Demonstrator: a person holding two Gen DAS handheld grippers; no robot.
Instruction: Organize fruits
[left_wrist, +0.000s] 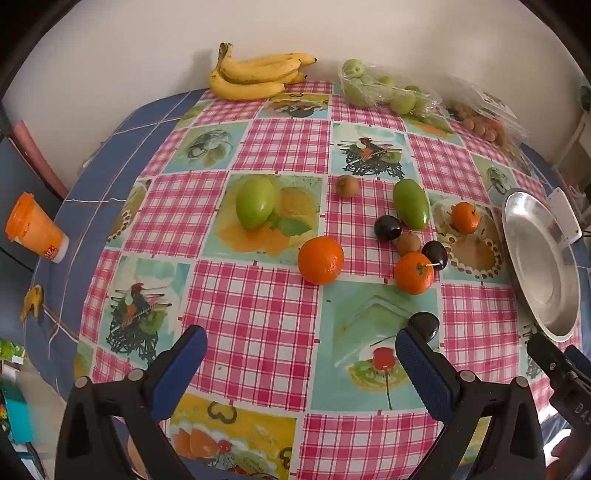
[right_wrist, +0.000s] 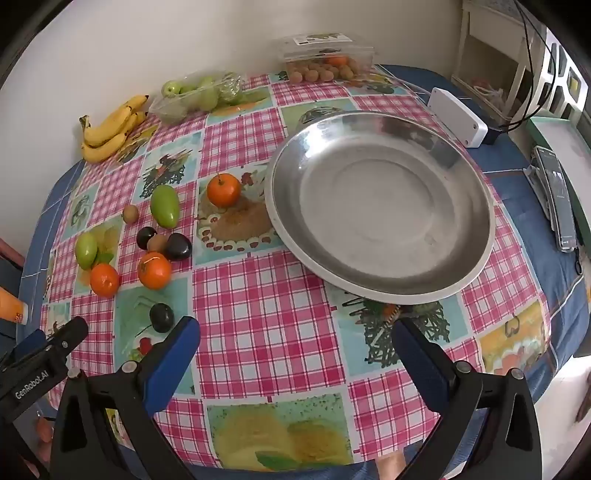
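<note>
Nothing's in your steel dish (right_wrist: 380, 206) yet: both tongs, left (left_wrist: 301, 350) and right (right_wrist: 295, 339), hover spread and empty, while oranges (left_wrist: 320, 260), plums (left_wrist: 388, 228) and green mangoes (left_wrist: 255, 201) wait on the desk's left.

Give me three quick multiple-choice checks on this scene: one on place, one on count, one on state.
1. Where do the bananas lie?
A. In the metal dish
B. At the table's far edge by the wall
C. Between the left gripper's fingers

2. How many oranges are loose on the cloth?
A. Three
B. One
C. Five

3. What state is the metal dish in?
A. Full of fruit
B. Overturned
C. Upright, holding no fruit

Key: B, the bunch sits against the wall; A, oranges at and; C, its bare bottom shows.
</note>
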